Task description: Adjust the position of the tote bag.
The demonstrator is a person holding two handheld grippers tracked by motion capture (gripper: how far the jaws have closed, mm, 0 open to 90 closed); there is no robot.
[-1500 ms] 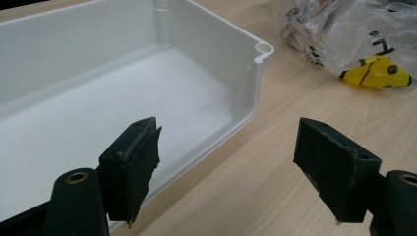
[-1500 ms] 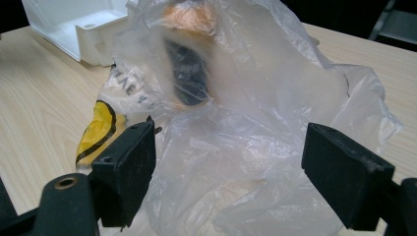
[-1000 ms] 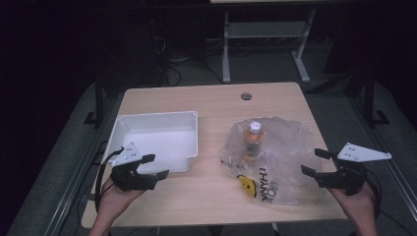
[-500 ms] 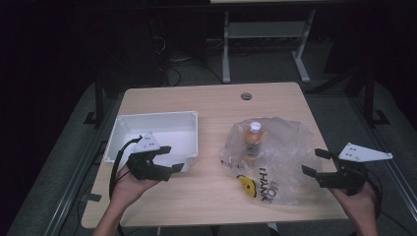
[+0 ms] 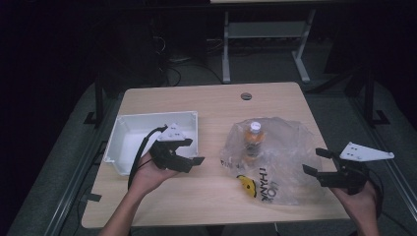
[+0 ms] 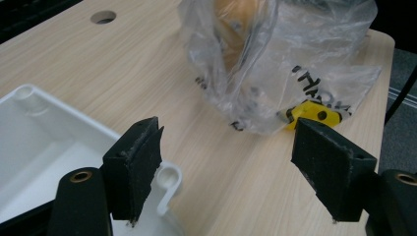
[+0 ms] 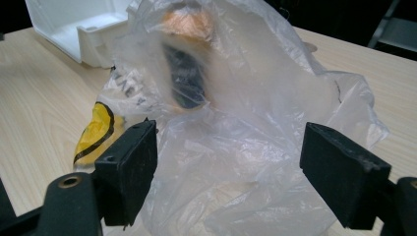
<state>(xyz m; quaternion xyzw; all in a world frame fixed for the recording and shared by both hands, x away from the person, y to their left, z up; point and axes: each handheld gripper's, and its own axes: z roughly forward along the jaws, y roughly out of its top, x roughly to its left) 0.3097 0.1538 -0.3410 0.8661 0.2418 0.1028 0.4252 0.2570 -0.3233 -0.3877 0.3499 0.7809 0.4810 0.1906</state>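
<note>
A clear plastic bag (image 5: 275, 157) with a yellow smiley print lies on the right half of the wooden table, and an orange drink bottle (image 5: 253, 137) with a white cap stands inside it. My left gripper (image 5: 189, 153) is open, held over the near right corner of the white tray (image 5: 123, 132), pointing at the bag (image 6: 275, 64). At the bag's right edge my right gripper (image 5: 318, 161) is open and faces the crumpled plastic (image 7: 236, 123), nothing between its fingers. The bottle (image 7: 189, 59) shows blurred through the film.
The white tray (image 6: 29, 93) sits empty at the table's left. A cable hole (image 5: 246, 96) marks the far middle of the table (image 5: 196, 196). Dark floor and a metal frame (image 5: 265, 29) lie beyond the far edge.
My left gripper has moved right and forward, from the table's left edge to the tray's near right corner. The right gripper has stayed put.
</note>
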